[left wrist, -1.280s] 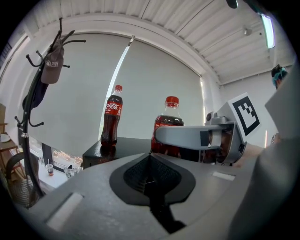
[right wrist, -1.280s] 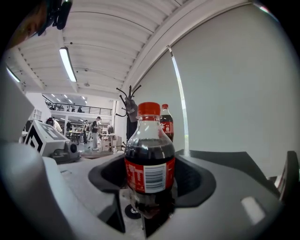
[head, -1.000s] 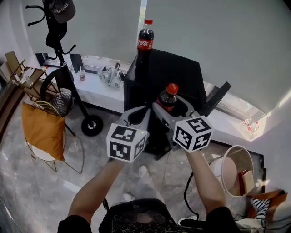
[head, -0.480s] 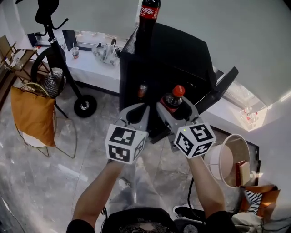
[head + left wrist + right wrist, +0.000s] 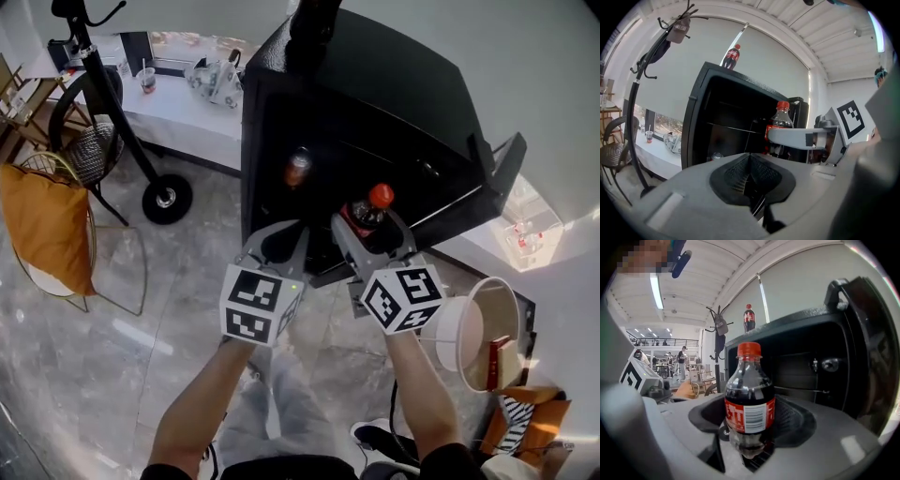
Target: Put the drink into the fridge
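One cola bottle (image 5: 749, 404) between right fingers (image 5: 829, 439)

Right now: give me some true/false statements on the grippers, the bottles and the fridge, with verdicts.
1. The right gripper is clamped on a red-capped cola bottle. True.
2. The left gripper holds a bottle too. False: its jaws are together with nothing between them.
3. A second cola bottle stands on top of the black fridge. True.
4. The fridge's door is closed. False: it stands open and the dark interior shows.
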The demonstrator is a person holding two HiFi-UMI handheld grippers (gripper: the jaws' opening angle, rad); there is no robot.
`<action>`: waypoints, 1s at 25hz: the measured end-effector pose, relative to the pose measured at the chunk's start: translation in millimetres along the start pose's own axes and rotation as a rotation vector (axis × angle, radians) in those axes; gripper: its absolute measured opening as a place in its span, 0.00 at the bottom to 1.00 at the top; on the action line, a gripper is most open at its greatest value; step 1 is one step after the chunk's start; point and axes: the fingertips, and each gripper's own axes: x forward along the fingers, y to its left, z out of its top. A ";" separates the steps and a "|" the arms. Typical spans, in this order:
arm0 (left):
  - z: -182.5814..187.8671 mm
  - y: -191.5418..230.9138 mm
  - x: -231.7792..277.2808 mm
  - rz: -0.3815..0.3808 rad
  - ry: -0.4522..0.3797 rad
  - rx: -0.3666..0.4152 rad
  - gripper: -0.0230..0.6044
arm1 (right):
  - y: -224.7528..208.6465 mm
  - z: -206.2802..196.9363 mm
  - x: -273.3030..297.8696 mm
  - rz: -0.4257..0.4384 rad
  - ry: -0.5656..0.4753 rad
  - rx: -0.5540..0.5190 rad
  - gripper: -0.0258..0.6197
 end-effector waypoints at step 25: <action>-108.8 63.4 153.1 -0.034 0.023 0.001 0.04 | -129.3 -165.5 141.1 -0.122 0.030 0.045 0.52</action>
